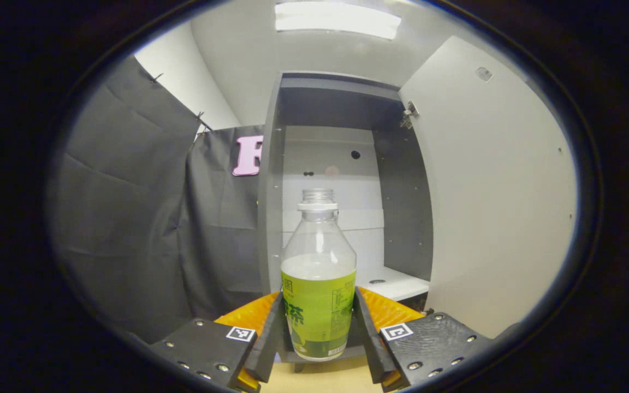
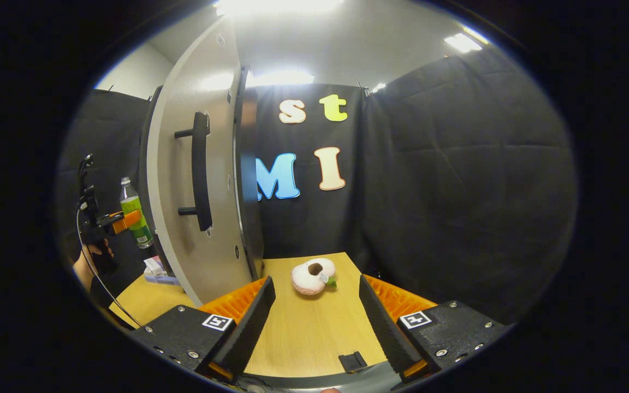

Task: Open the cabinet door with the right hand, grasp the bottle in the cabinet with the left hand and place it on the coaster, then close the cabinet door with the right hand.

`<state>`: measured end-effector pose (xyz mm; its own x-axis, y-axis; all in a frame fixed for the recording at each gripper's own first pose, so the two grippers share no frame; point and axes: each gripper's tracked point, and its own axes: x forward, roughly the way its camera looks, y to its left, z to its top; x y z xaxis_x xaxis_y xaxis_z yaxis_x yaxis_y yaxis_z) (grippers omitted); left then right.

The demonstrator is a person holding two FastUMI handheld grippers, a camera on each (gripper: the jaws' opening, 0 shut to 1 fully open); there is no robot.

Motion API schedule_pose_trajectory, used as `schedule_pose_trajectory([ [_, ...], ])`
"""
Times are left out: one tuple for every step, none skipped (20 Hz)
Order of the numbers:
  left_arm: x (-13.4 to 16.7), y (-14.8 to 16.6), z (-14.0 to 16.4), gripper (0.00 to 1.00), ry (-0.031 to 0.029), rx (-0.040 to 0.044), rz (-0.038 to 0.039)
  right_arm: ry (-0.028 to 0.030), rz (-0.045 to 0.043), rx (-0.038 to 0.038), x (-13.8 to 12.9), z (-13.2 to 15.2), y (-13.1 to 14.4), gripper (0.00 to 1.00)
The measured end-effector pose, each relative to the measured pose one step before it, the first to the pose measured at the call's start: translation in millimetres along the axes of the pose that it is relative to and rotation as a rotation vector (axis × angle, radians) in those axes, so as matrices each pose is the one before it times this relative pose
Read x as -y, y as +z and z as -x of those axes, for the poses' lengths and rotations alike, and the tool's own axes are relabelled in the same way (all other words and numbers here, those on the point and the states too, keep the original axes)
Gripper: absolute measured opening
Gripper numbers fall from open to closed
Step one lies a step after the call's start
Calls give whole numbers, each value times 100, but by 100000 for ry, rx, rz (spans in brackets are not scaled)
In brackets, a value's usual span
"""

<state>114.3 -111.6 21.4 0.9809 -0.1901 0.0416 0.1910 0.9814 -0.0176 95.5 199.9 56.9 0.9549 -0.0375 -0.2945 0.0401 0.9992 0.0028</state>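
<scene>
A clear bottle (image 1: 318,284) with a green label stands upright between the fingers of my left gripper (image 1: 319,305), which is shut on its lower half. It hangs just in front of the open grey cabinet (image 1: 342,109), whose white door (image 1: 489,196) swings out to the right. In the right gripper view the same bottle (image 2: 130,207) is held in the air by the left gripper (image 2: 126,221) and a hand (image 2: 88,262), left of the door (image 2: 183,218) with its black handle (image 2: 201,169). My right gripper (image 2: 316,284) is open over the wooden table (image 2: 303,333), holding nothing.
A pink-and-white plush ring (image 2: 313,277) lies on the table ahead of the right gripper. A small box (image 2: 156,270) sits by the door's foot. A small black piece (image 2: 351,360) lies near the table's front edge. A white shelf (image 1: 396,284) lines the cabinet floor.
</scene>
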Motion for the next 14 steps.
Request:
schedule_pose_trajectory([
  [-151,-367,897,63,650,80,-495,445,100,-268,-58,68,-97,95],
  [-258,-469,794,68,660,16,-255,450,3,-165,-96,35,-7,95],
  [-248,-330,834,68,762,102,202,474,34,-181,-113,72,-29,95],
  [-149,-453,902,68,837,3,284,499,122,-180,-96,-19,22,95],
  [-285,-611,804,72,971,31,116,428,238,-154,-47,78,-71,95],
  [-358,-594,760,68,898,142,-117,383,359,-339,-60,-38,8,95],
  [-178,-478,737,72,238,96,-132,260,418,-583,25,88,-109,95],
  [-163,-600,773,72,256,-329,-399,307,370,-506,-75,85,18,95],
  [-193,-624,659,68,313,-637,-612,419,122,-132,-14,146,-60,95],
  [-178,-773,688,68,476,-868,-601,515,42,51,-182,17,80,95],
  [-168,-775,660,68,378,-863,18,553,139,-12,-84,-44,-78,95],
  [-20,-792,652,68,49,-879,283,514,233,-159,-134,-79,40,95],
  [-142,-888,635,68,213,-907,286,627,345,-277,-47,82,-82,95],
  [-305,-886,585,68,367,-1062,-42,621,433,-543,-125,10,-6,95],
])
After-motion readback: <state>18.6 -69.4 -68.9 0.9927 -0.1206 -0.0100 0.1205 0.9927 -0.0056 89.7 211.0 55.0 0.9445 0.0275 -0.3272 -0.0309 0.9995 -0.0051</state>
